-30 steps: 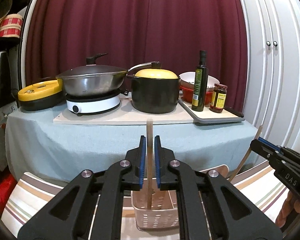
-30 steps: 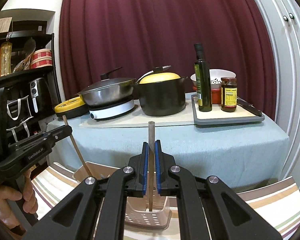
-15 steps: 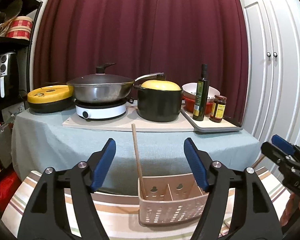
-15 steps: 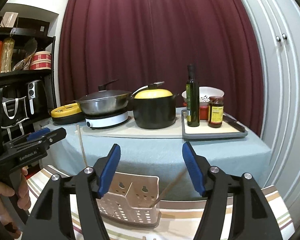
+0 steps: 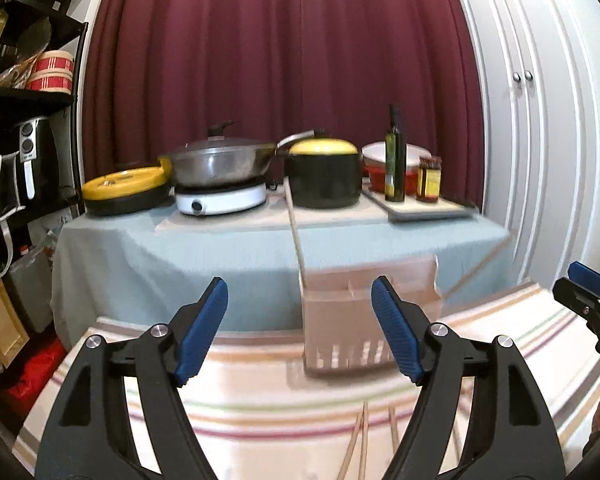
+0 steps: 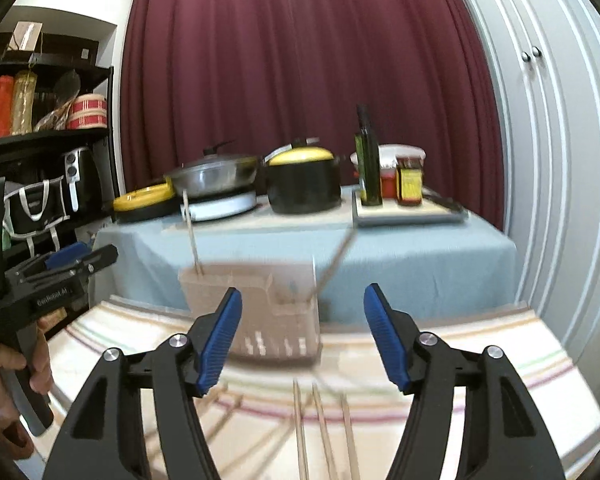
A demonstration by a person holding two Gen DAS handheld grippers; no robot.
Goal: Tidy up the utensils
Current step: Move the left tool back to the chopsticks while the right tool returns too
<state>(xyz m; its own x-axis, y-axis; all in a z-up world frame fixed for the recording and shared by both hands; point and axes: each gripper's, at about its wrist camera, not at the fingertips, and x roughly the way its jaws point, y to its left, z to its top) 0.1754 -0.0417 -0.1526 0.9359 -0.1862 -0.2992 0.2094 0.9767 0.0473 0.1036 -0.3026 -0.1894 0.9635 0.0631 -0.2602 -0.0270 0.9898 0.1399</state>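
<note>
A beige perforated utensil basket [image 5: 364, 312] [image 6: 260, 312] stands on the striped cloth, blurred by motion. One wooden chopstick [image 5: 296, 236] [image 6: 191, 236] leans out of its left end, another chopstick [image 6: 334, 264] leans out to the right. Several loose chopsticks [image 6: 320, 432] [image 5: 360, 440] lie on the cloth in front of the basket. My left gripper [image 5: 300, 328] is open and holds nothing, short of the basket. My right gripper [image 6: 303, 336] is open too, above the loose chopsticks. Each gripper also shows at the edge of the other's view.
Behind stands a table under a blue-grey cloth [image 5: 180, 256] with a wok [image 5: 220, 164], a black pot with yellow lid [image 5: 324, 176], an oil bottle [image 5: 394, 160] and a jar [image 5: 429, 180]. A dark shelf [image 6: 40, 168] is at left, white cabinet doors [image 6: 560, 160] at right.
A second ago each gripper was shut on a chopstick over the basket. Both have opened, left the chopsticks in the basket, and pulled back and down toward the cloth.
</note>
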